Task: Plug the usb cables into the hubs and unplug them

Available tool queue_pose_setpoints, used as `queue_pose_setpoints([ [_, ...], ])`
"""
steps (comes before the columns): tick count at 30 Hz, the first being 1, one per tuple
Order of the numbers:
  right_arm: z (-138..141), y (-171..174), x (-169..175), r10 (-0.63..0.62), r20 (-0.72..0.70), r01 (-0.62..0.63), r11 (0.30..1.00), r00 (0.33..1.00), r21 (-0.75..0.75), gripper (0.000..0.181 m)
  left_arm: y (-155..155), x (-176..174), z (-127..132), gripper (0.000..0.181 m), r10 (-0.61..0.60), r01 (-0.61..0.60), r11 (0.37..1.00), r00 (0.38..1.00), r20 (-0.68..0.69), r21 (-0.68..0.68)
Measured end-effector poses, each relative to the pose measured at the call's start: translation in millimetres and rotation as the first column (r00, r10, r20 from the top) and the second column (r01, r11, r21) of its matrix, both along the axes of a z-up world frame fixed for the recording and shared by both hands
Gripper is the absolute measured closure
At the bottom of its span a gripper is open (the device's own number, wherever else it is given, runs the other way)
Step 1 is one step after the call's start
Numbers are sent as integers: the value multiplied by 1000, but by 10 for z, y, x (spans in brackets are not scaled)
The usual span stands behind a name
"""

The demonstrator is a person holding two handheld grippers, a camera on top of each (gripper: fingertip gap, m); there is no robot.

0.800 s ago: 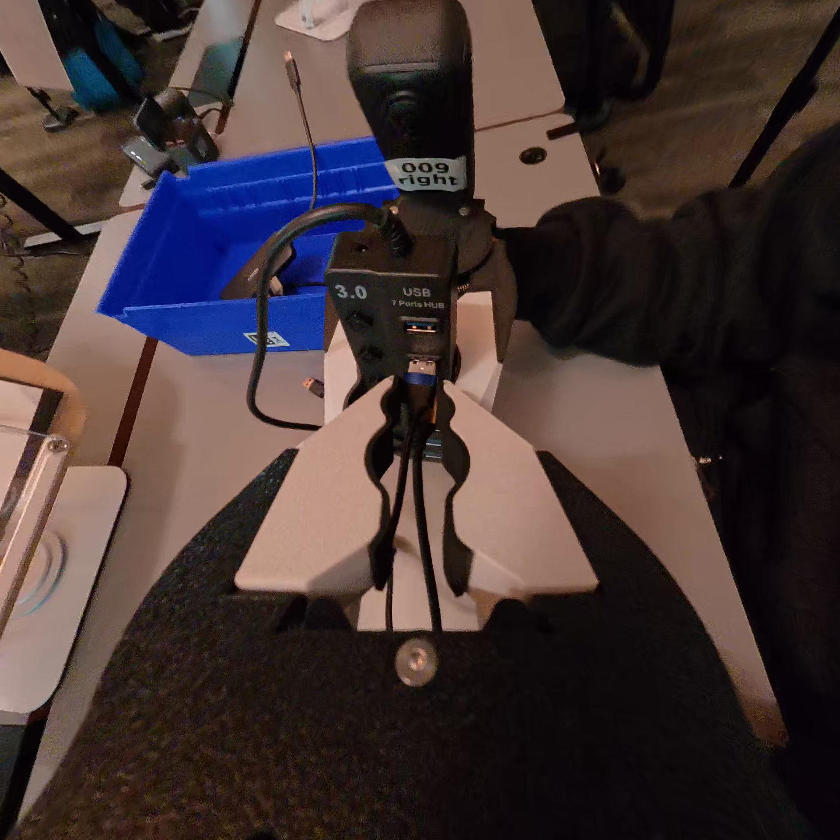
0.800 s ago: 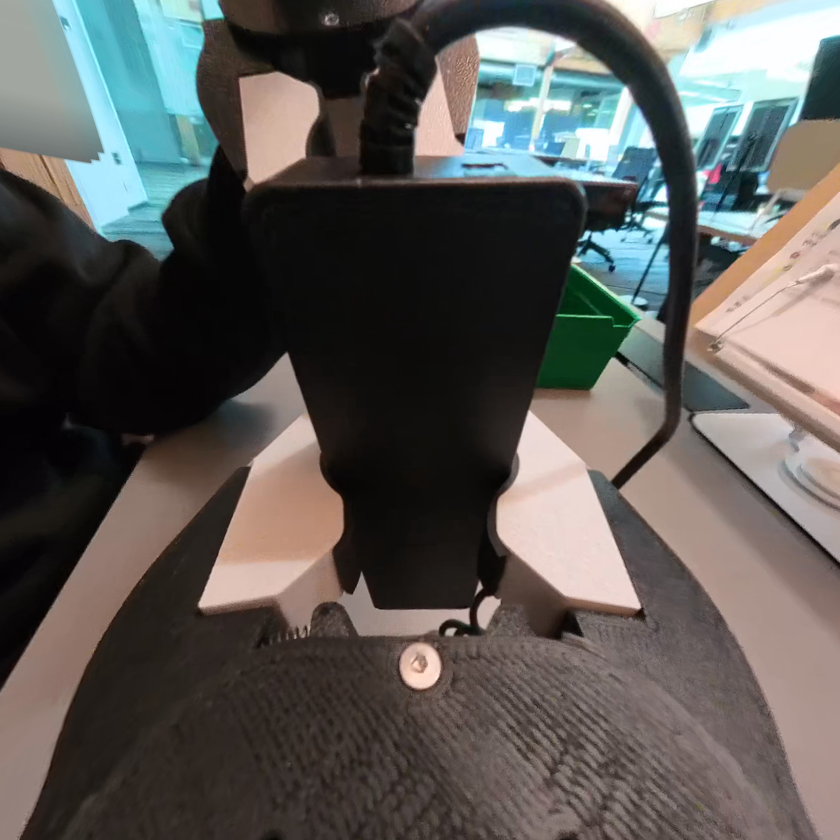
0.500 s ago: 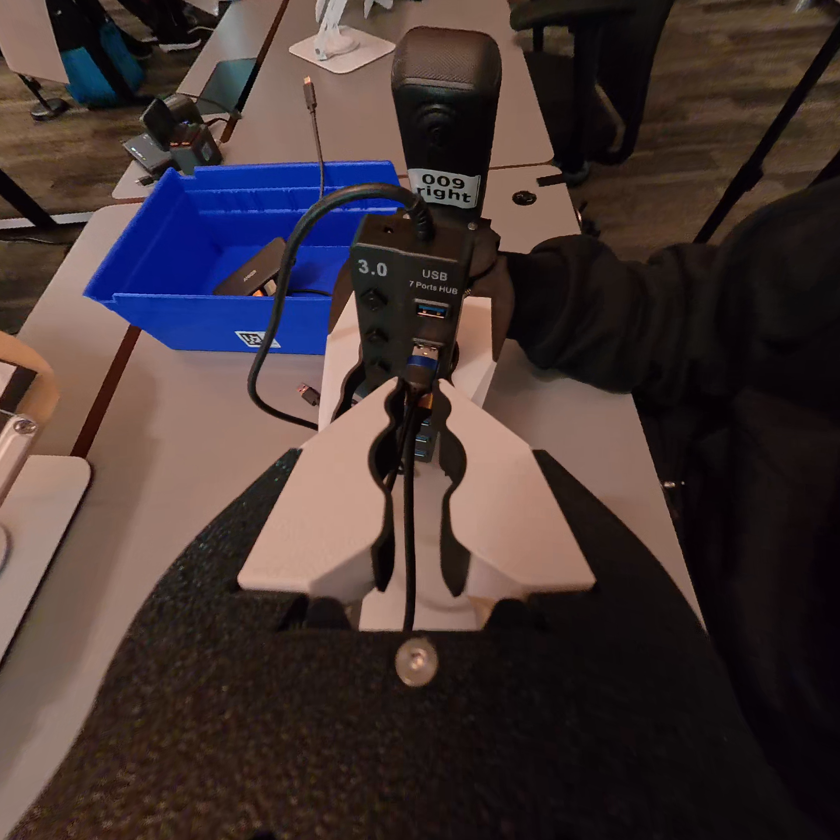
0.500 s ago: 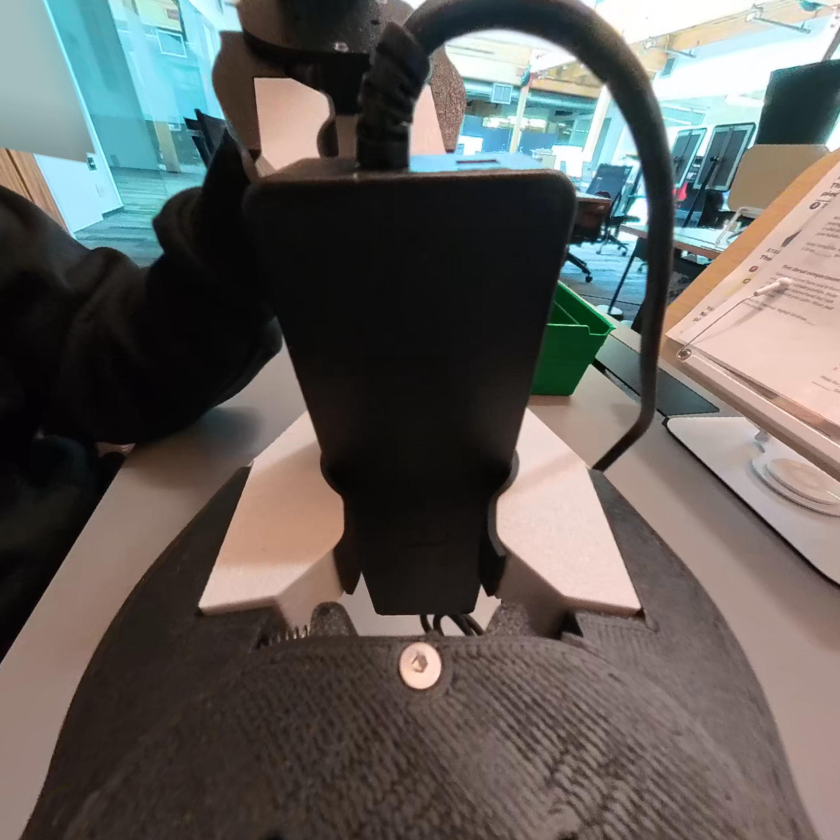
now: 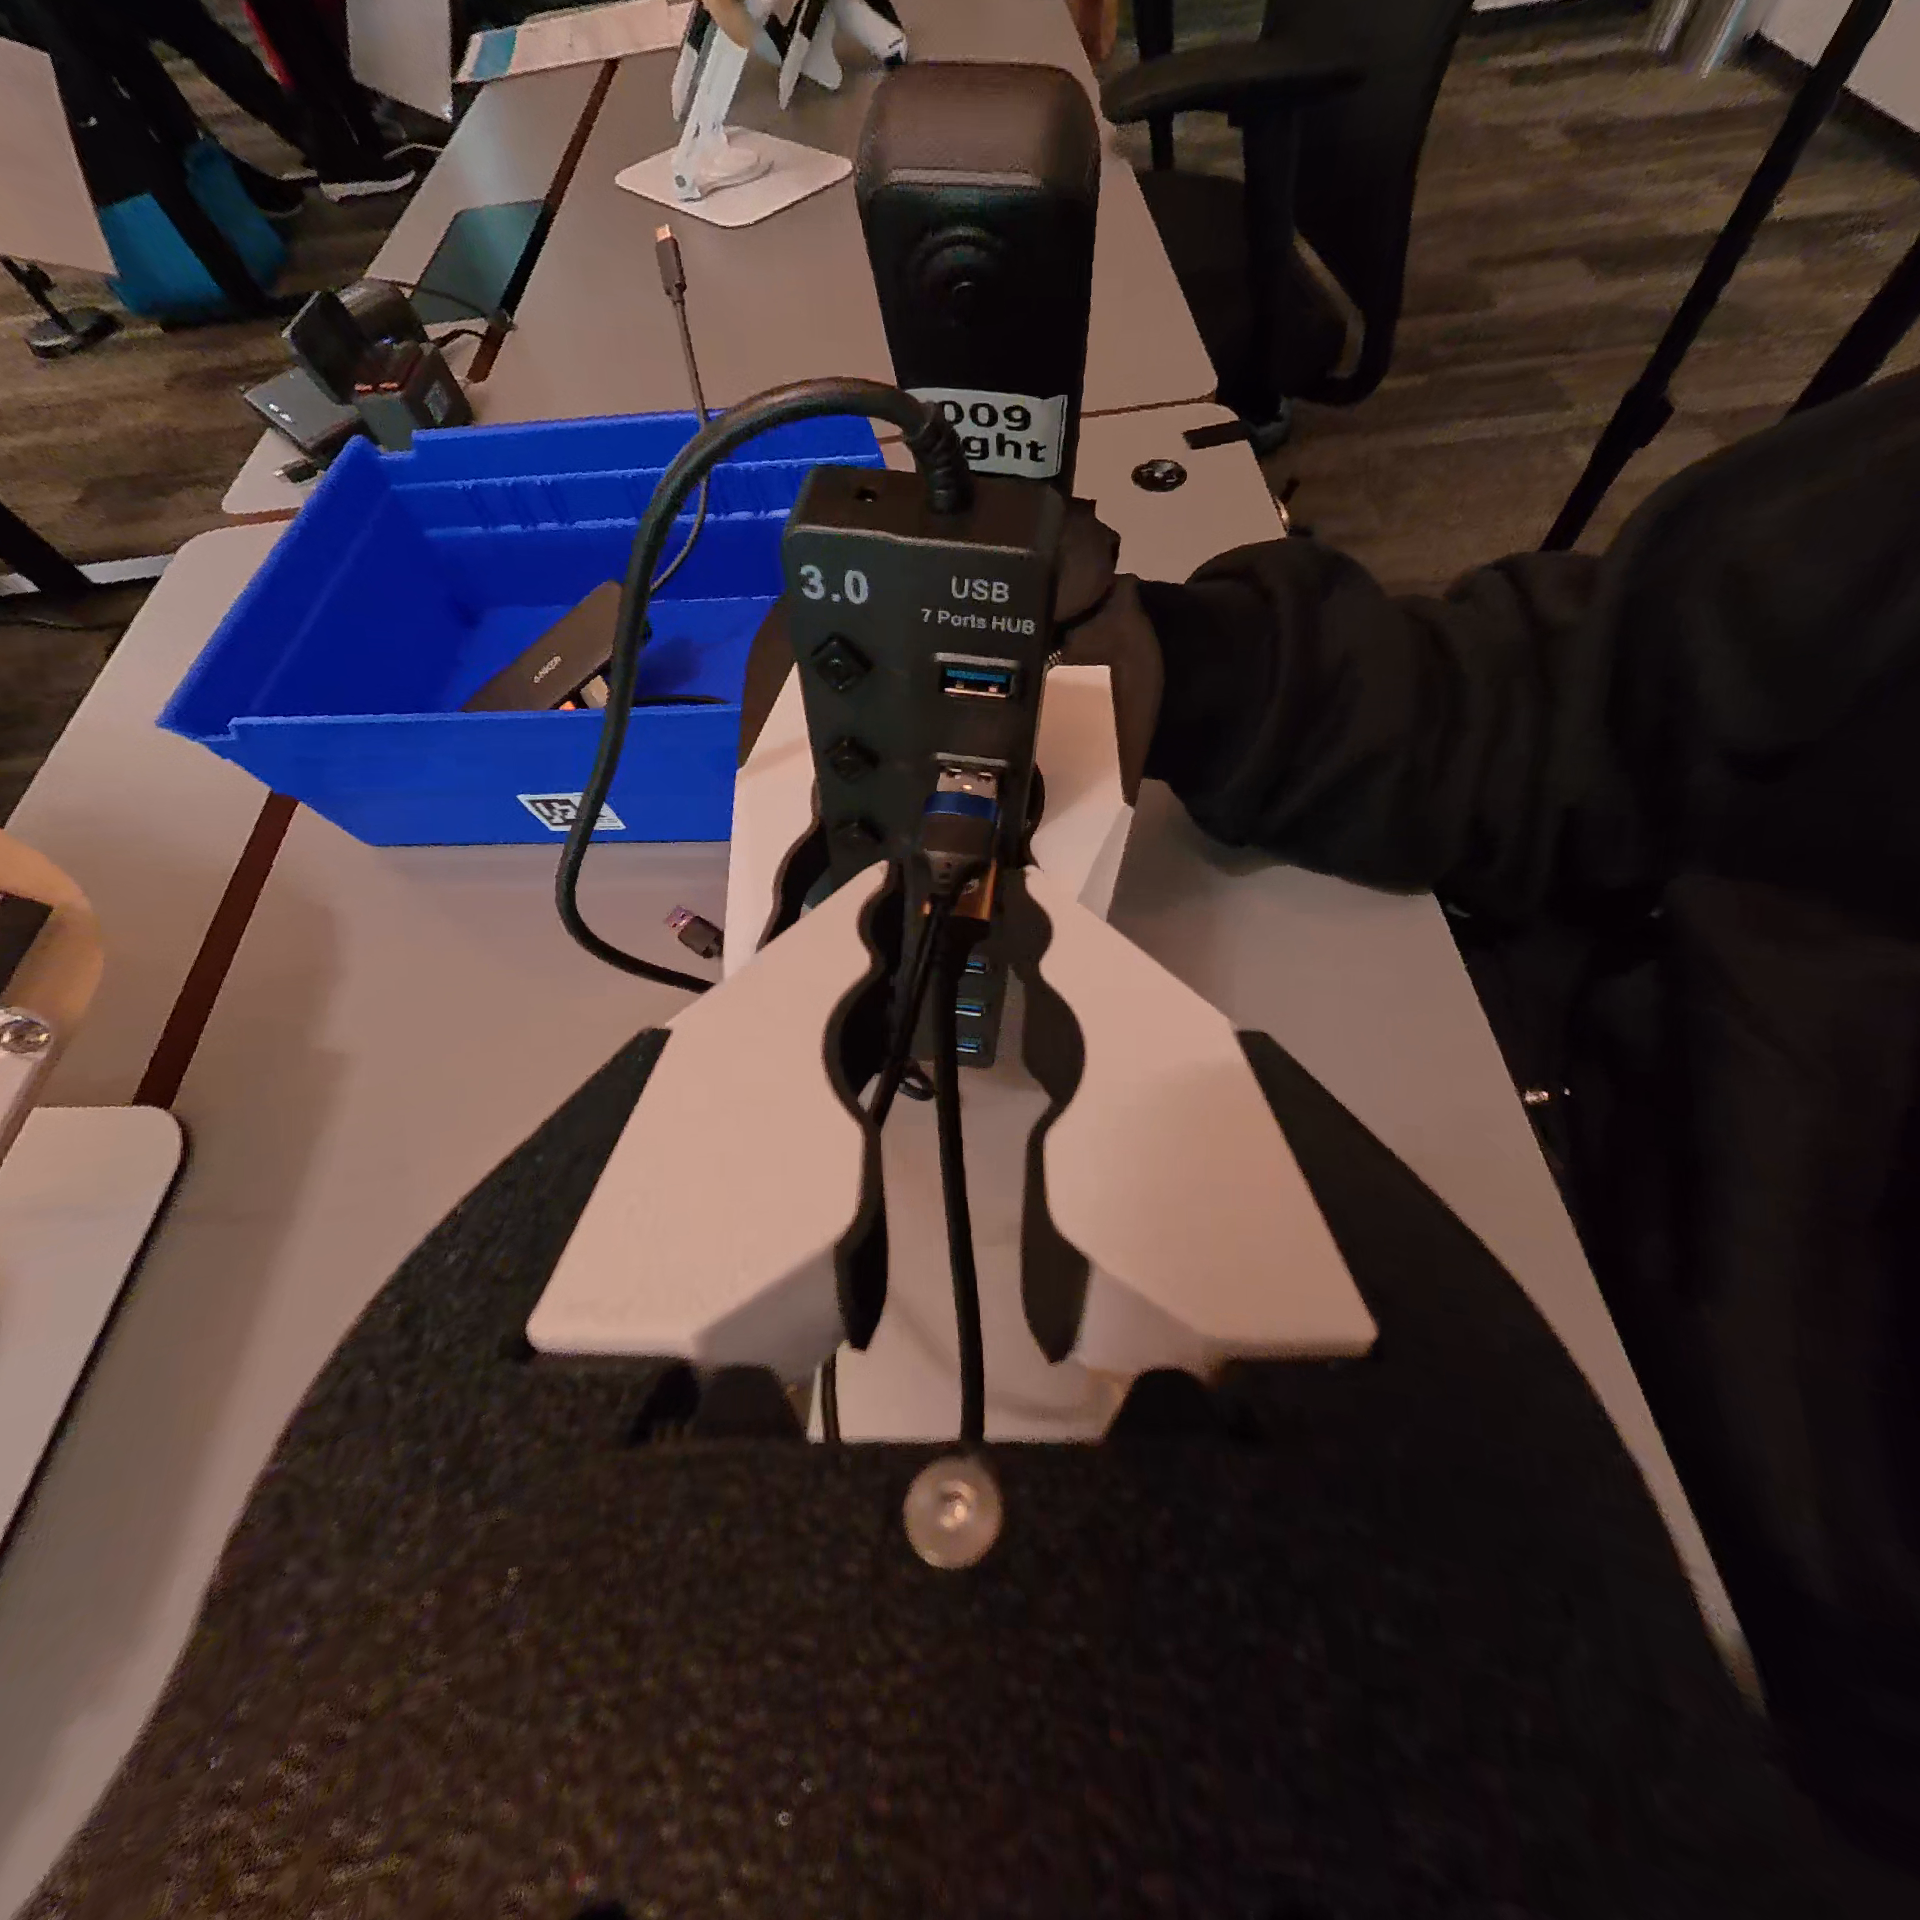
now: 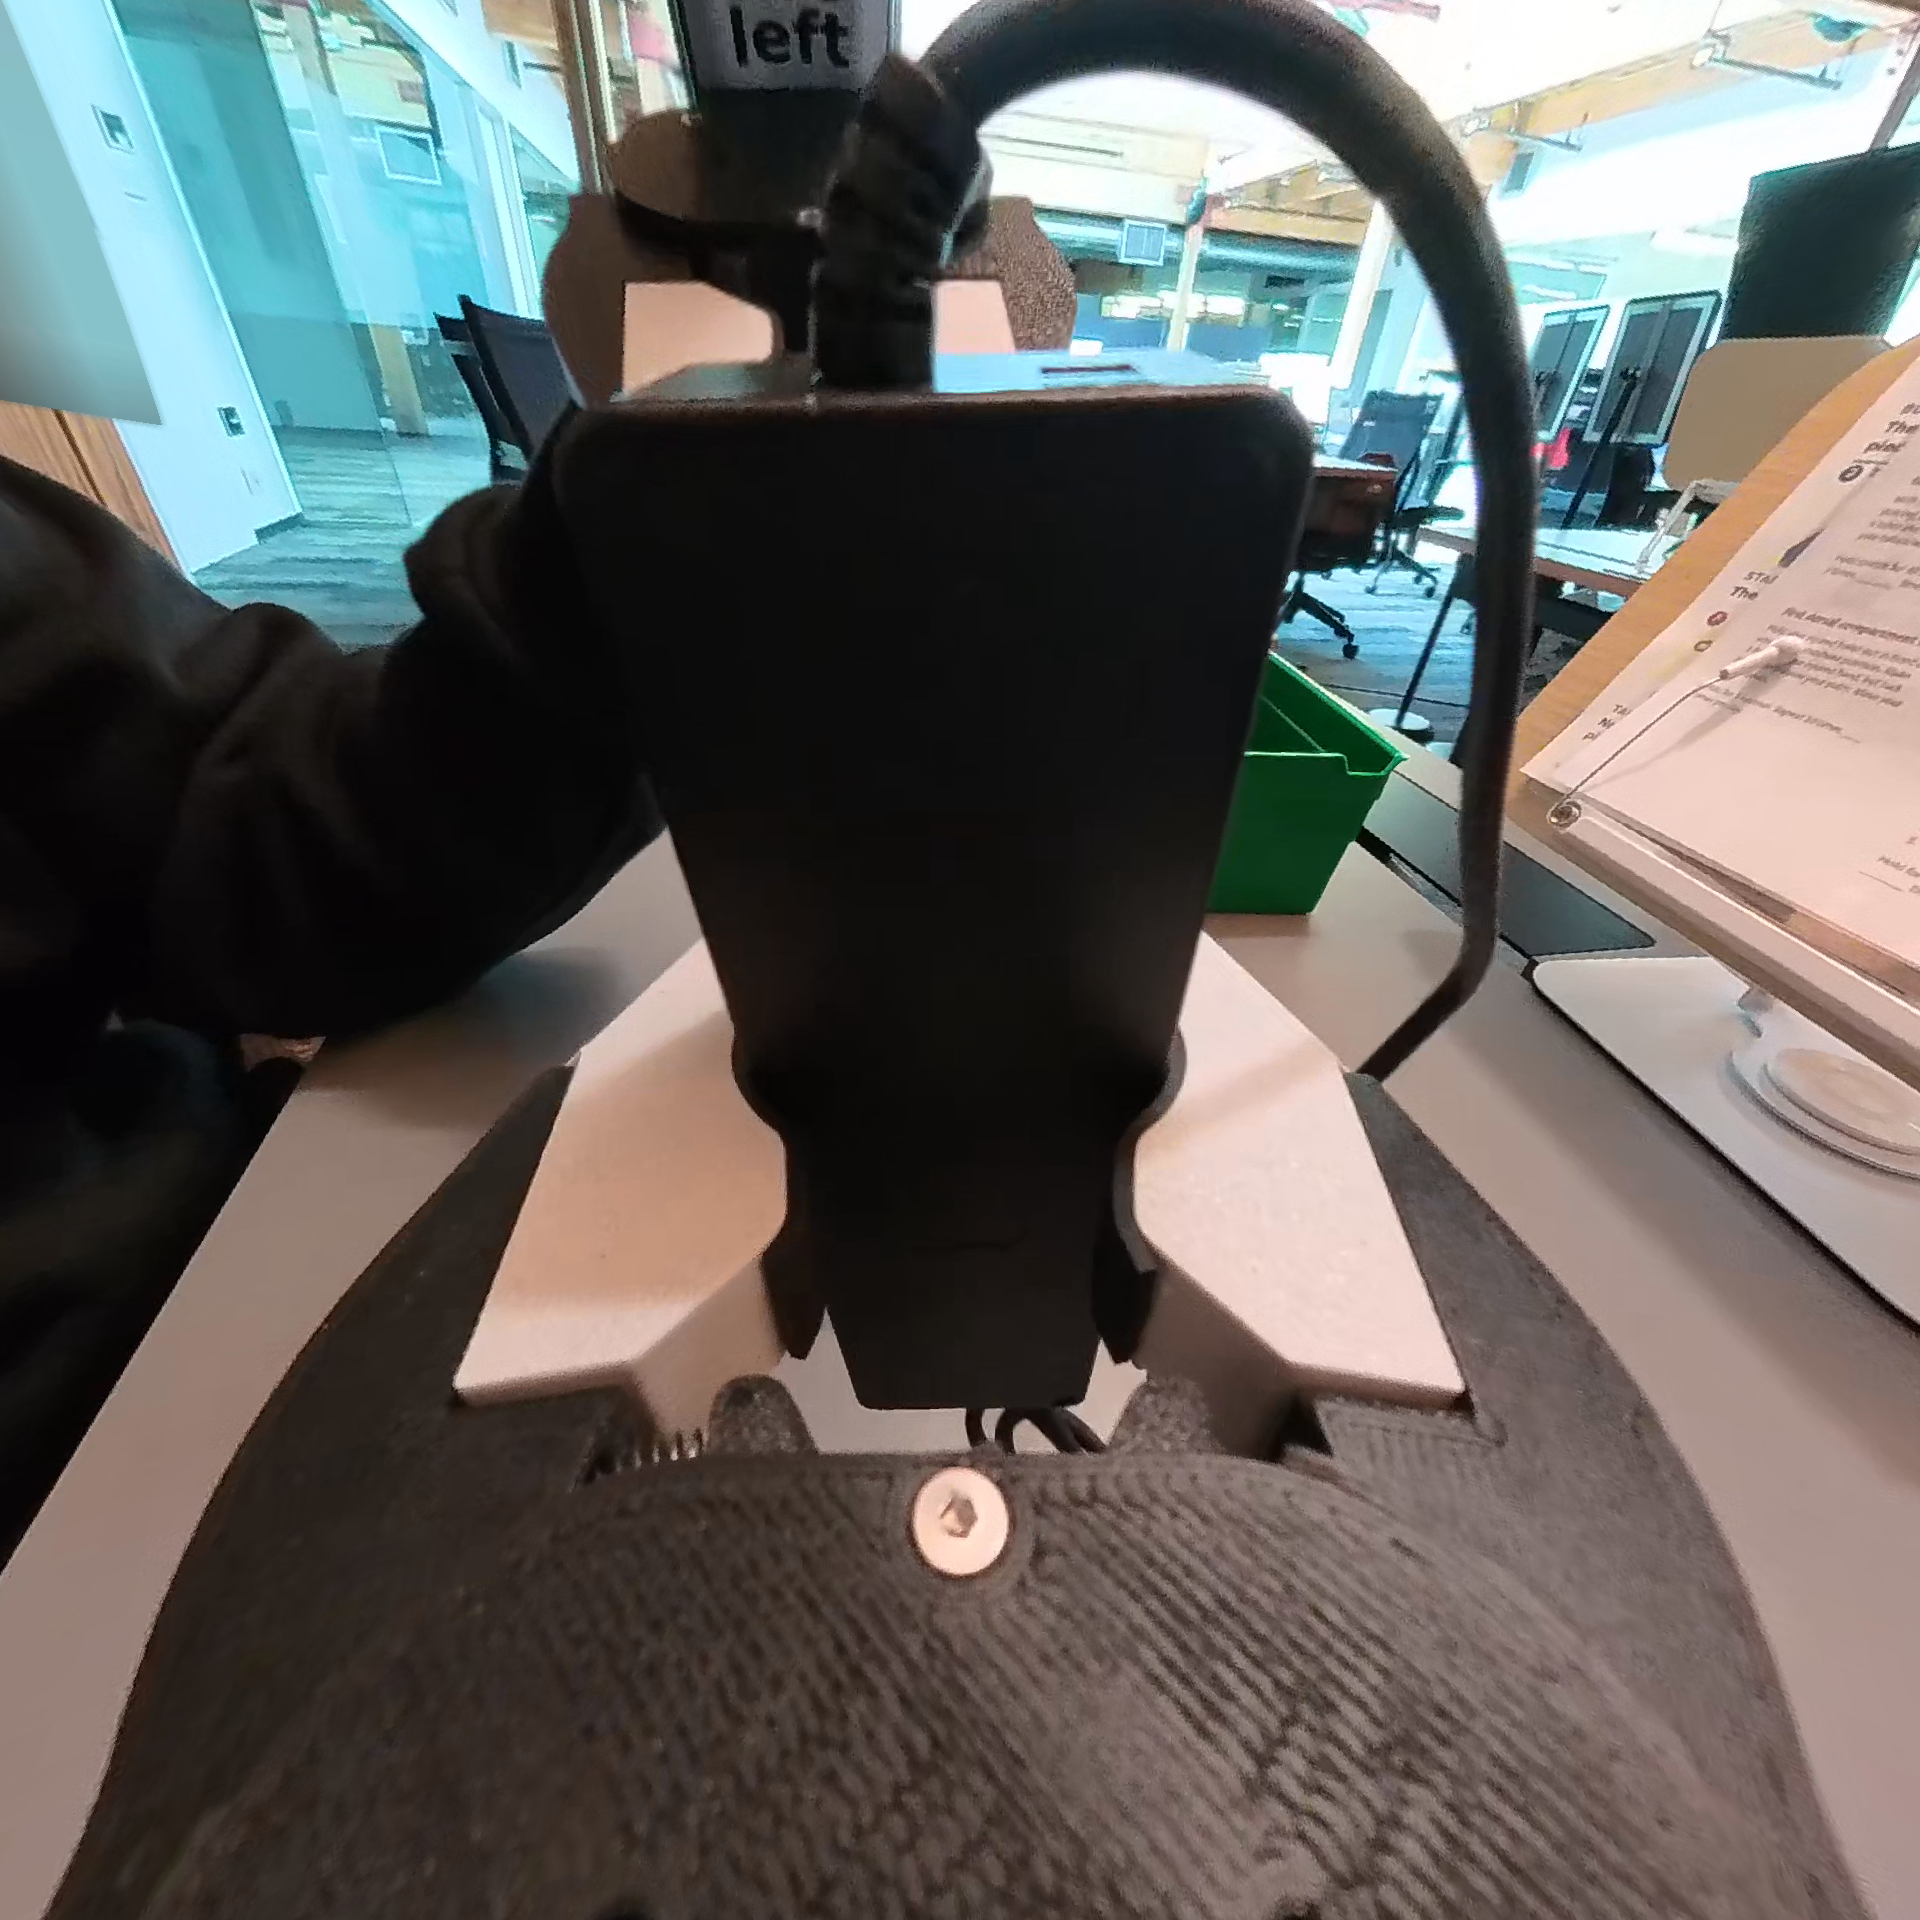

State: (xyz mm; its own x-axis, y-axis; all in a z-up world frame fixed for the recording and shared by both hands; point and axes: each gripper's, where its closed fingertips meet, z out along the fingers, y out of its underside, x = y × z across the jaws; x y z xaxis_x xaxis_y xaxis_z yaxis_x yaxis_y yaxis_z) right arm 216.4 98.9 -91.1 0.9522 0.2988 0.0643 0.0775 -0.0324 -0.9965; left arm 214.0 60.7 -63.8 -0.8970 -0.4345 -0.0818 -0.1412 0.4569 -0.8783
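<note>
A black multi-port USB hub (image 5: 914,644) stands upright, and my right gripper (image 6: 956,1122) is shut on its lower end. The right wrist view shows only the hub's plain back (image 6: 935,779). The hub's own thick cable (image 5: 623,665) loops down to the left onto the table (image 5: 416,1039). My left gripper (image 5: 951,883) is shut on a USB plug (image 5: 961,831) with a blue and orange collar. The plug's metal tip sits at the hub's second port, with part of the metal showing. Its thin cable (image 5: 961,1195) runs back between my fingers.
A blue bin (image 5: 416,748) at the left holds another hub (image 5: 551,665). A loose USB plug (image 5: 691,930) lies on the table. A person's black sleeve (image 5: 1455,727) is at the right. A green bin (image 6: 1309,810) and a document stand (image 6: 1766,779) are nearby.
The plug has slid a little out of the second port, so more of its metal shell shows. Both grippers have shifted, and the hub now sits a little farther from the left wrist camera.
</note>
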Motion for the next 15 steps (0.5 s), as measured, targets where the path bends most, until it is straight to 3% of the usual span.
queue_pose_setpoints([
  [8, -10, -13, 27, -8, -4, 8, 1000, 1000, -6, 119, -27, 64, 2, 170, 5, -5, 1000, 1000, 18, -5],
  [15, -127, -3, 48, -36, 43, 40, 995, 998, -88, 119, -4, 74, -75, 170, 10, -18, 993, 998, 69, 120],
])
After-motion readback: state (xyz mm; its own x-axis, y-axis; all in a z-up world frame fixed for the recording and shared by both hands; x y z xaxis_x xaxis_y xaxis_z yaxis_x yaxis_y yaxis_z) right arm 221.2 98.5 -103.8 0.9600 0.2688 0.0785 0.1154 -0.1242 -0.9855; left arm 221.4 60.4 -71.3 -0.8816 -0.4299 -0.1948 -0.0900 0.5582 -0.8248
